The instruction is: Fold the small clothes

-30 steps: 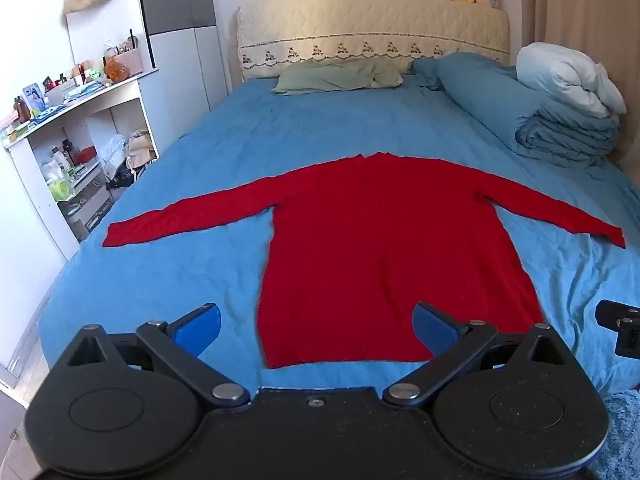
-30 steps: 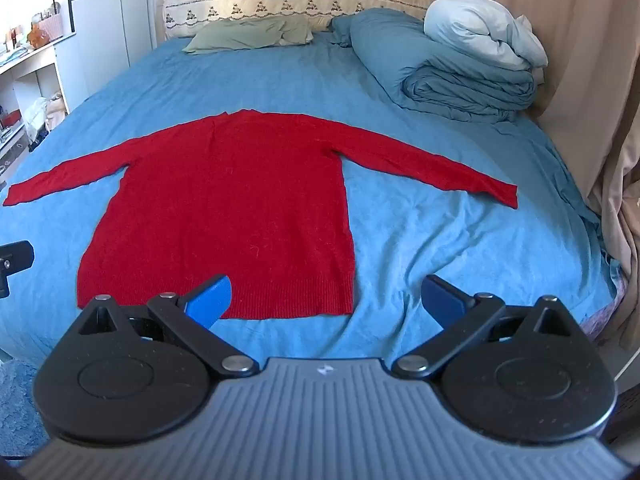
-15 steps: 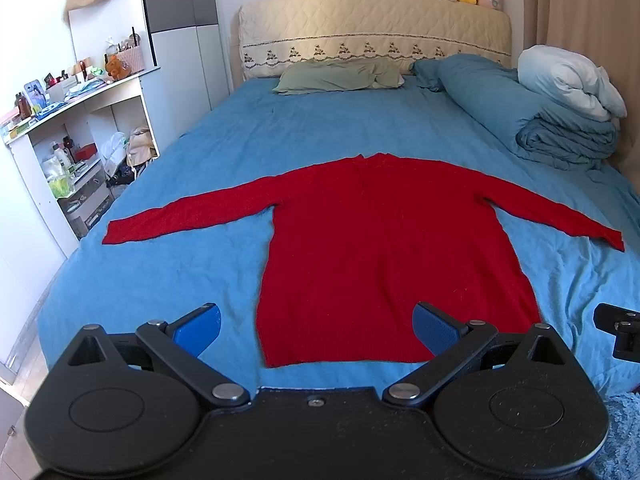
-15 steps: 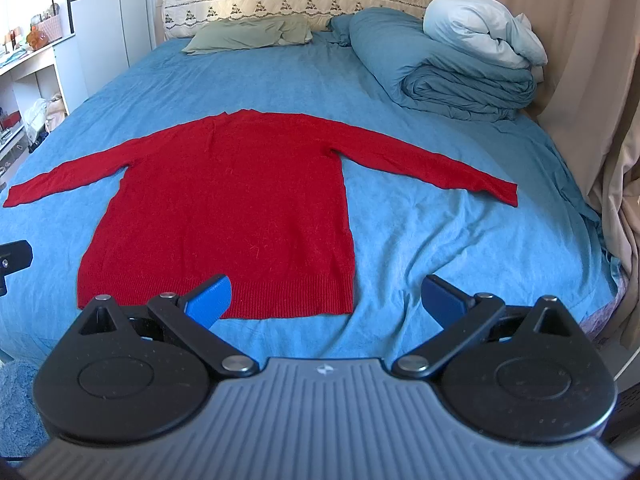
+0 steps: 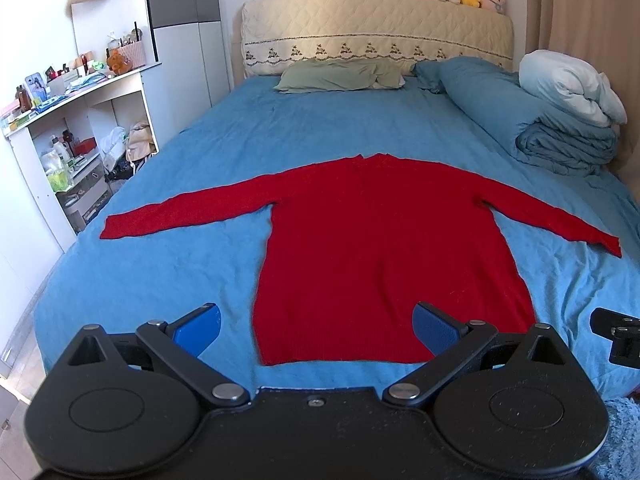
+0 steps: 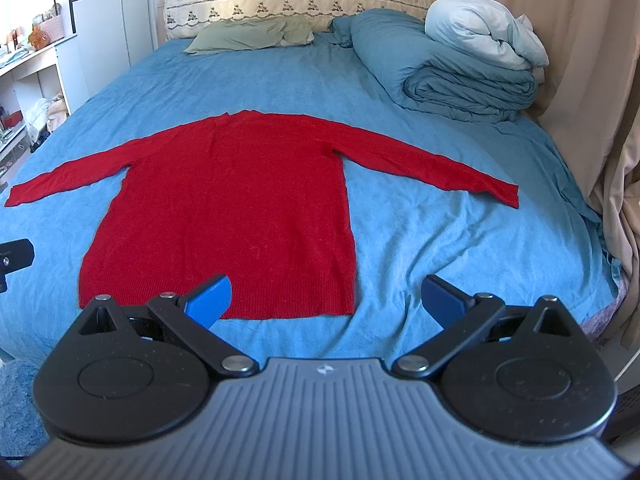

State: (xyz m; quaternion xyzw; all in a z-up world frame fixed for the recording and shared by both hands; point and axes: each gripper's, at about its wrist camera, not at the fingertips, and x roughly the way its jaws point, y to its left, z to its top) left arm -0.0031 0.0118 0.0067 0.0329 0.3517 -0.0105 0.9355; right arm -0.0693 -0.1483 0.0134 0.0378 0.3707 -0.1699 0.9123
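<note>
A red long-sleeved sweater [image 5: 384,248] lies flat on the blue bed, both sleeves spread out sideways, hem toward me. It also shows in the right wrist view [image 6: 236,208]. My left gripper [image 5: 316,328] is open and empty, held above the foot of the bed over the hem's left corner. My right gripper [image 6: 326,300] is open and empty, over the hem's right corner. The tip of the right gripper shows at the right edge of the left wrist view [image 5: 616,336].
A blue sheet [image 5: 320,128] covers the bed. A green pillow [image 5: 340,74] lies at the headboard. Folded blue and white duvets [image 6: 464,68] are piled at the back right. White shelves [image 5: 60,136] stand left of the bed, curtains [image 6: 580,80] on the right.
</note>
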